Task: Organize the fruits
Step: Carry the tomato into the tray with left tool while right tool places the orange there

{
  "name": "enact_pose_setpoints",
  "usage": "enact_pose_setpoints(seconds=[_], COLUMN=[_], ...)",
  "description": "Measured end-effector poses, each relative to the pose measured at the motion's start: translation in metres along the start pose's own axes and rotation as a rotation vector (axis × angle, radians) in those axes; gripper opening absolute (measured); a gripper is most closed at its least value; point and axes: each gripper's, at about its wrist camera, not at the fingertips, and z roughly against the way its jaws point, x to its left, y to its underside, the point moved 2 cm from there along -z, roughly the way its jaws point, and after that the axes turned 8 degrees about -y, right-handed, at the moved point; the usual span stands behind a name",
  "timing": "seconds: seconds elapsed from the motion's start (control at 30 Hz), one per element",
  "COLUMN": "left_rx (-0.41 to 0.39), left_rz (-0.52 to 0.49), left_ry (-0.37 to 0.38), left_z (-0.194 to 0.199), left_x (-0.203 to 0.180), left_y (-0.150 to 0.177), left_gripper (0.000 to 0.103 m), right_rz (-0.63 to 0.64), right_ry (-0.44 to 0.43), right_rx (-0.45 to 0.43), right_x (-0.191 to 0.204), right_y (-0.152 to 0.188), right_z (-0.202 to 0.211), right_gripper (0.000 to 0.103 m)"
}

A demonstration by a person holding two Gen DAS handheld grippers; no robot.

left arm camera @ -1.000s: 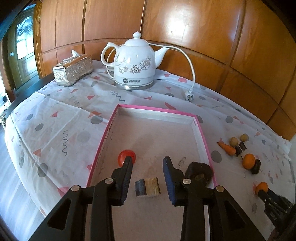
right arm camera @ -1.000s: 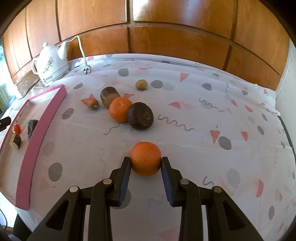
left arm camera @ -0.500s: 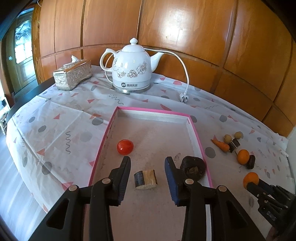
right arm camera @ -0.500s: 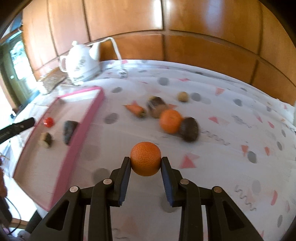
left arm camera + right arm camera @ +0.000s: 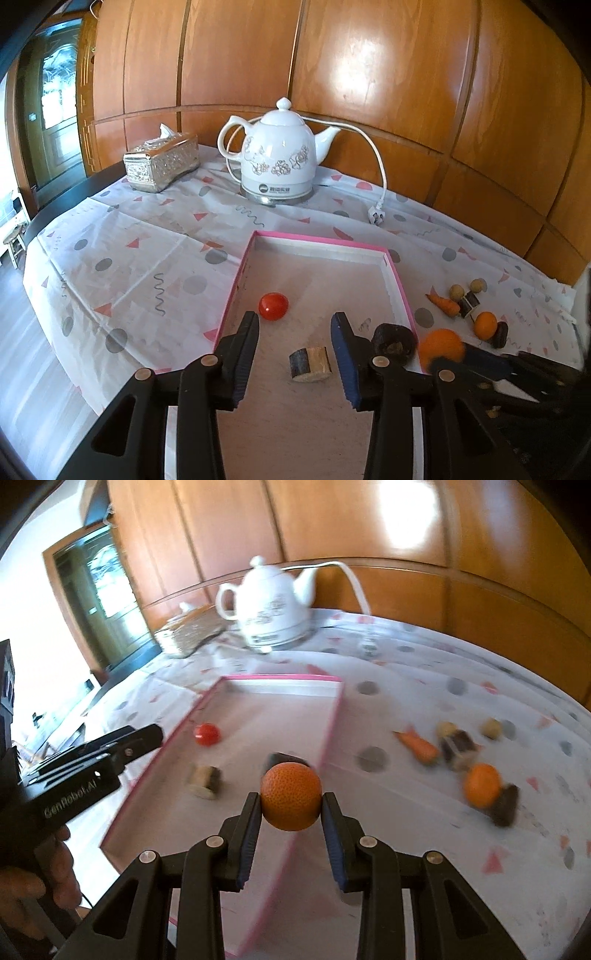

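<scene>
My right gripper (image 5: 290, 805) is shut on an orange (image 5: 290, 795) and holds it in the air over the right rim of the pink-edged tray (image 5: 332, 716); the orange also shows in the left wrist view (image 5: 441, 345). My left gripper (image 5: 294, 325) is open and empty above the near part of the tray (image 5: 321, 242). In the tray lie a red tomato (image 5: 273, 305), a cut brown piece (image 5: 309, 363) and a dark lumpy fruit (image 5: 392, 339). A second orange (image 5: 482, 785), a dark fruit (image 5: 504, 805), a carrot (image 5: 419, 744) and small brown pieces lie on the cloth to the right.
A white kettle (image 5: 279, 162) with a cord and plug (image 5: 376, 215) stands at the back of the table. A silver tissue box (image 5: 160, 162) sits at the back left. The table's left edge (image 5: 33, 236) drops to the floor.
My right gripper has carried the orange left, from over the cloth to over the tray's right rim. My left gripper has pulled back and up a little, still open.
</scene>
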Motion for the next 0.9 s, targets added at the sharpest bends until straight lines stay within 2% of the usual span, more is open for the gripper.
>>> enact_pose_setpoints(seconds=[0.17,0.33,0.9], left_rx=[-0.015,-0.019,-0.029], left_rz=[-0.001,0.0,-0.028], left_ry=[0.0,0.0,0.007], left_z=[0.004,0.006,0.013], left_x=[0.002,0.004,-0.007], left_y=[-0.001,-0.001,0.0], left_gripper=[0.041,0.041,0.041], right_rz=[0.06,0.057,0.007], right_ry=[-0.015,-0.026,0.059], right_rx=[0.03,0.034,-0.022], right_x=[0.022,0.027,0.008], right_y=[-0.01,-0.015,-0.006], right_z=[-0.024,-0.035,-0.009], right_gripper=[0.034,0.034,0.034])
